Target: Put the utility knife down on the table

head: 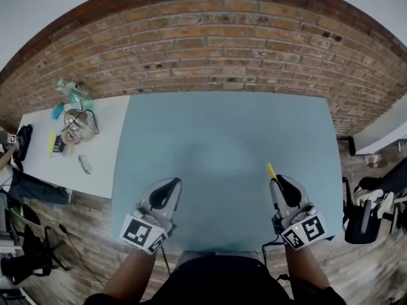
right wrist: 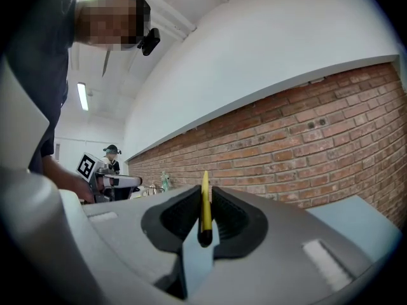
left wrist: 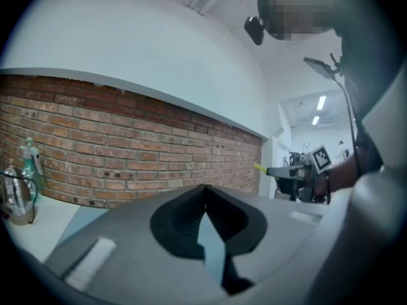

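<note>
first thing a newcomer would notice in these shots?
The yellow knife sticking out of the right tongs, which are clamped on it over the near right of the blue table. The left tongs are shut on nothing at near left. A brick wall runs behind, and a cluttered white side table stands at left.

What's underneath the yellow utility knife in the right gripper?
Only bare blue table shows below the utility knife. The right gripper clamps it, covering most of its body and the table beneath.
</note>
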The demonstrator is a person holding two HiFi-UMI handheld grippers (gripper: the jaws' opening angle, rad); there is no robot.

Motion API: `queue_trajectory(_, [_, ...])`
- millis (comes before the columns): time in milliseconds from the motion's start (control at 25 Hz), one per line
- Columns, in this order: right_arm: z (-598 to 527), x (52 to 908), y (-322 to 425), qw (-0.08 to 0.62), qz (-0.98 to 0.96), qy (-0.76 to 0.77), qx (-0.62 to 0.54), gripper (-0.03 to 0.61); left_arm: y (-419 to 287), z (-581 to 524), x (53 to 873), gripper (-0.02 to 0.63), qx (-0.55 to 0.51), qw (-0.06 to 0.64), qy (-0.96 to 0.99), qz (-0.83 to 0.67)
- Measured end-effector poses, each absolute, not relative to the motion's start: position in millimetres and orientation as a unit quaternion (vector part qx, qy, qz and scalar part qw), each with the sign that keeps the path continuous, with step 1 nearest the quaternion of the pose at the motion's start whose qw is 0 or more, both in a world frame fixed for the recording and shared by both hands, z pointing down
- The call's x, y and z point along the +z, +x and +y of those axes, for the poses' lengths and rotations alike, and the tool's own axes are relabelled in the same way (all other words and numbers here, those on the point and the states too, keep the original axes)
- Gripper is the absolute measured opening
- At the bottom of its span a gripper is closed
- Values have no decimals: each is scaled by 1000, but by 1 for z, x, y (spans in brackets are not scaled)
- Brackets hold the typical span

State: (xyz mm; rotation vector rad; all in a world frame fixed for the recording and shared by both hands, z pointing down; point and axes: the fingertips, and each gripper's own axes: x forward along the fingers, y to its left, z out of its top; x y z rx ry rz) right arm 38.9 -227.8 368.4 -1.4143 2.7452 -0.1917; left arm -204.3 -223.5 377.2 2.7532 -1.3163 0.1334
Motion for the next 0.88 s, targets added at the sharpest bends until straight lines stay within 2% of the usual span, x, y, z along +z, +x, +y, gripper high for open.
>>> queue_trajectory(880, [-230,427,30,-5,883,-456,-114,55,-207,-224,415,-9,68,81,897,-429])
